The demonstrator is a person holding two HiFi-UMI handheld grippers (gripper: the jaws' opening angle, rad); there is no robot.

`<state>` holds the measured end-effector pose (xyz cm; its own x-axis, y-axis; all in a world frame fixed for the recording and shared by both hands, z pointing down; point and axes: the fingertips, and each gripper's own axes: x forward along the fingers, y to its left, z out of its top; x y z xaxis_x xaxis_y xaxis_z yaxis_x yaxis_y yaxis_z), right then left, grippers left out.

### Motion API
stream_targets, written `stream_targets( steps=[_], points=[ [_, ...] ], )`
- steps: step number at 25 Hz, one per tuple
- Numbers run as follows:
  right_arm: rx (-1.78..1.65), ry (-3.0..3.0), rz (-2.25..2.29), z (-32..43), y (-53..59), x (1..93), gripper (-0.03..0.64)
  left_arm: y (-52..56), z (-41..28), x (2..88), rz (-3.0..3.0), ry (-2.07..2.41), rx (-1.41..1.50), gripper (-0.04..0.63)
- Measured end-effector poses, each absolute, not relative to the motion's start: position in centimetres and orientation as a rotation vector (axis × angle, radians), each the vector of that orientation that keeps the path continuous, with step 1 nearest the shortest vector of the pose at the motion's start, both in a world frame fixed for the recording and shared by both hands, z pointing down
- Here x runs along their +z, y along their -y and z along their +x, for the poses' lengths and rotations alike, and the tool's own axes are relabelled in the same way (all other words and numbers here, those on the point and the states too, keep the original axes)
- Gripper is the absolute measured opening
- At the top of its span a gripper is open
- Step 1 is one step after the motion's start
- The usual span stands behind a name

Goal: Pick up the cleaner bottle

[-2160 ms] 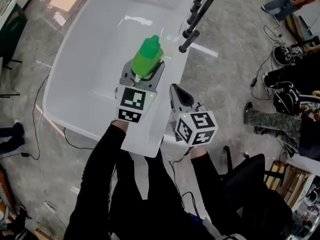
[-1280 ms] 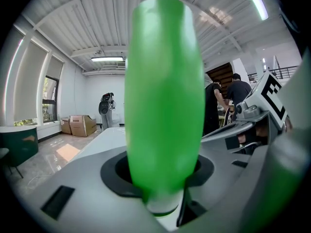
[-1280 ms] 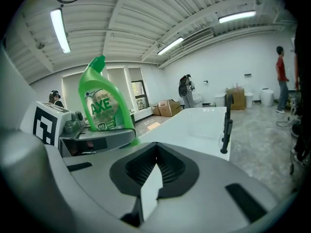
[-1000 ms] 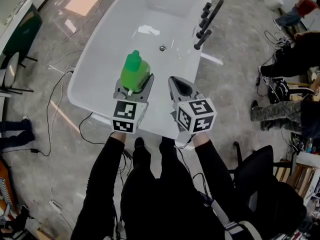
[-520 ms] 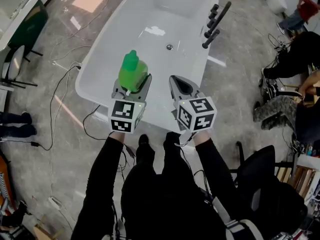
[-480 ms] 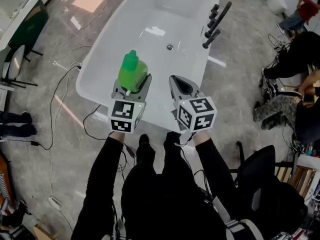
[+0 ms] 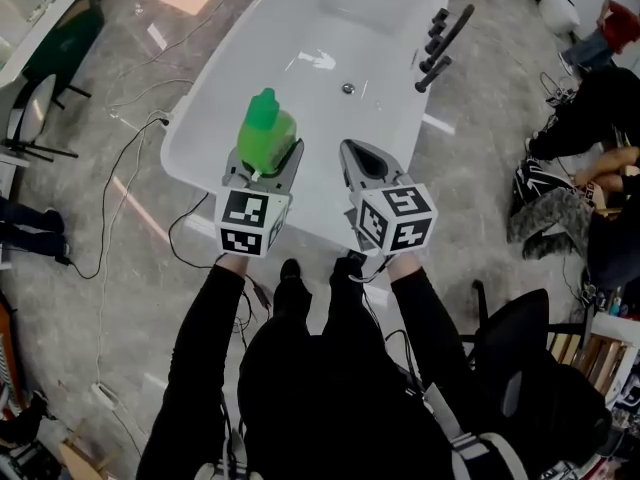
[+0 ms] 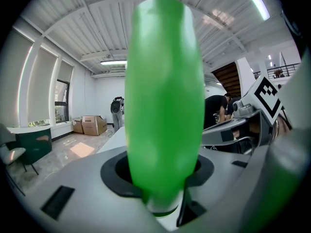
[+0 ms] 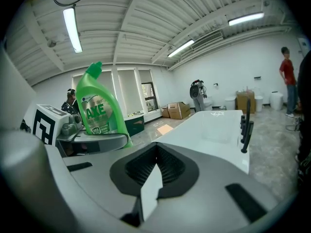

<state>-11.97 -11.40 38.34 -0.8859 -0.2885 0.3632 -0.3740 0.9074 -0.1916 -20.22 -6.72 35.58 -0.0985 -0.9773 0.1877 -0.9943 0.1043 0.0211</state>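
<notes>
The green cleaner bottle (image 7: 265,133) stands upright between the jaws of my left gripper (image 7: 262,158), which is shut on its body. In the left gripper view the bottle (image 8: 163,106) fills the middle of the picture and hides most of what lies ahead. My right gripper (image 7: 357,158) hangs beside it on the right, shut with nothing in it. From the right gripper view the bottle (image 9: 99,108) shows its label, held up at the left in the left gripper (image 9: 92,140), while the right gripper (image 9: 155,171) has its jaws together.
A white bathtub (image 7: 330,28) lies ahead, just beyond both grippers, with a black faucet (image 7: 445,43) on its right rim. Cables (image 7: 120,178) run over the grey floor at the left. People sit and stand at the right (image 7: 590,158). A dark chair (image 7: 500,338) is behind me.
Both grippers and the bottle have drawn back from over the bathtub towards its near end. The bottle stays in the left gripper; the right stays shut.
</notes>
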Motion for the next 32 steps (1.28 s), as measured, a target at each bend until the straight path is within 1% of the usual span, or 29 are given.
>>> stream_targets(
  steps=[14, 32],
  points=[
    [0.299, 2.743, 0.441, -13.7, 7.9, 38.3, 0.002, 3.4, -21.4, 36.2, 1.982, 2.198, 0.163, 0.196],
    [0.307, 2.733, 0.450, -14.2, 7.3, 38.9, 0.002, 2.5, -22.7, 36.2, 1.975, 2.204, 0.158, 0.196]
  ],
)
